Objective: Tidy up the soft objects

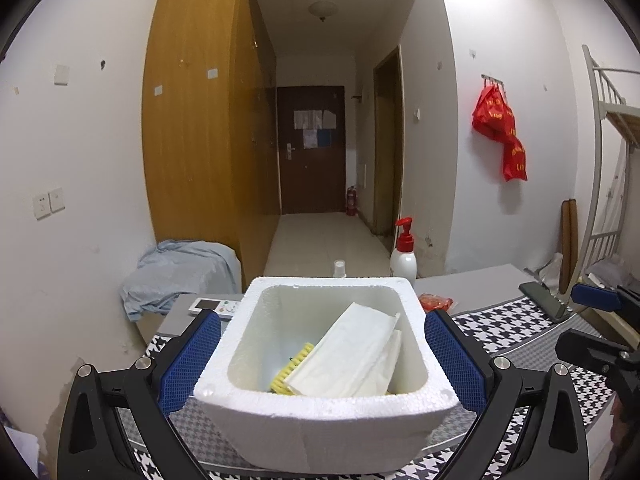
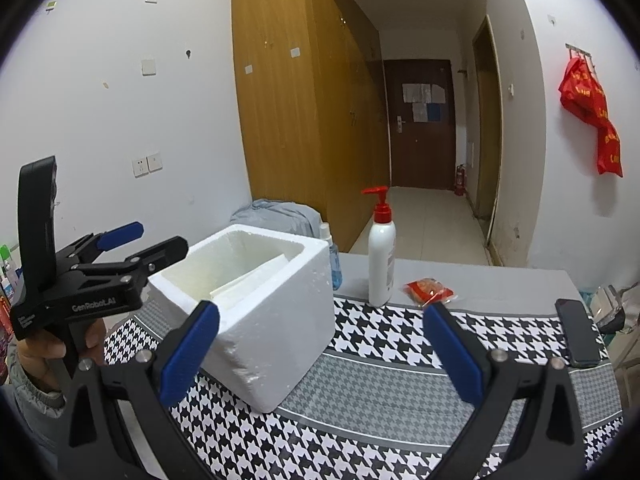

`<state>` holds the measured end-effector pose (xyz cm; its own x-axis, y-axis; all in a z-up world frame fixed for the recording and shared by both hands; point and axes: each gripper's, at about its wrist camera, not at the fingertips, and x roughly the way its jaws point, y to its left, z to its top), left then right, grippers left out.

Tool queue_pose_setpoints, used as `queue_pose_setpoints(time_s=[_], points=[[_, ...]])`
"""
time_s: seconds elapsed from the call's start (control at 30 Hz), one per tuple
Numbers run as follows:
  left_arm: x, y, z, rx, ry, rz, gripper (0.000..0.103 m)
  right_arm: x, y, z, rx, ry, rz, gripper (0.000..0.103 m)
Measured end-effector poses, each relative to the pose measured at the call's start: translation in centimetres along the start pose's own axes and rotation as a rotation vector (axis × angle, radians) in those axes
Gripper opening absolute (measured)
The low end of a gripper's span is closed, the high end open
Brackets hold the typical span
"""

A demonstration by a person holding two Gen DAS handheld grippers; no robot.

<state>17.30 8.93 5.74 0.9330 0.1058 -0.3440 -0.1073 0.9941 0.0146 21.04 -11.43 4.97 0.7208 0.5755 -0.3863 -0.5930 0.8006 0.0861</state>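
Note:
A white foam box (image 1: 320, 428) stands on the houndstooth cloth; it also shows in the right wrist view (image 2: 276, 320). Inside lie a white folded tissue pack (image 1: 356, 354) and a yellow brush-like piece (image 1: 290, 368). My left gripper (image 1: 322, 360) is open, its blue pads on either side of the box, apart from its walls. It also shows from the side in the right wrist view (image 2: 146, 240). My right gripper (image 2: 320, 354) is open and empty, to the right of the box. A small red packet (image 2: 429, 290) lies on the table behind it.
A white pump bottle with red top (image 2: 381, 256) and a small blue spray bottle (image 2: 334, 264) stand behind the box. A dark phone (image 2: 578, 332) lies at the right table edge. A remote control (image 1: 216, 305) lies behind the box on the left. A grey-blue cloth (image 1: 180, 276) covers something beyond.

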Motion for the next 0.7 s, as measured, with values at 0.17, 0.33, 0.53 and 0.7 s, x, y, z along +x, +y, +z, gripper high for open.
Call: queue_pose_setpoints(time_s=[0.17,0.33,0.53,0.7], points=[[-1.7,0.0,0.1,0.006,-0.025,0.0,0.102,-1.4,0.9,0.0,-0.009,-0.022,-0.001,0.103],[-3.8,-0.1,0.0,0.016,-0.058,0.001,0.102,-3.1,1.8,0.0,-0.022,-0.049,-0.009,0.103],[-6.6,-0.4,-0.5,0.026,-0.094,0.012,0.102,-5.4,2.7,-0.4,-0.033,-0.082,-0.014,0.103],[-8.2,-0.7,-0.8,0.027,-0.11,0.019,0.102,-7.0,3.1,-0.8,-0.038,-0.106,-0.014,0.103]])
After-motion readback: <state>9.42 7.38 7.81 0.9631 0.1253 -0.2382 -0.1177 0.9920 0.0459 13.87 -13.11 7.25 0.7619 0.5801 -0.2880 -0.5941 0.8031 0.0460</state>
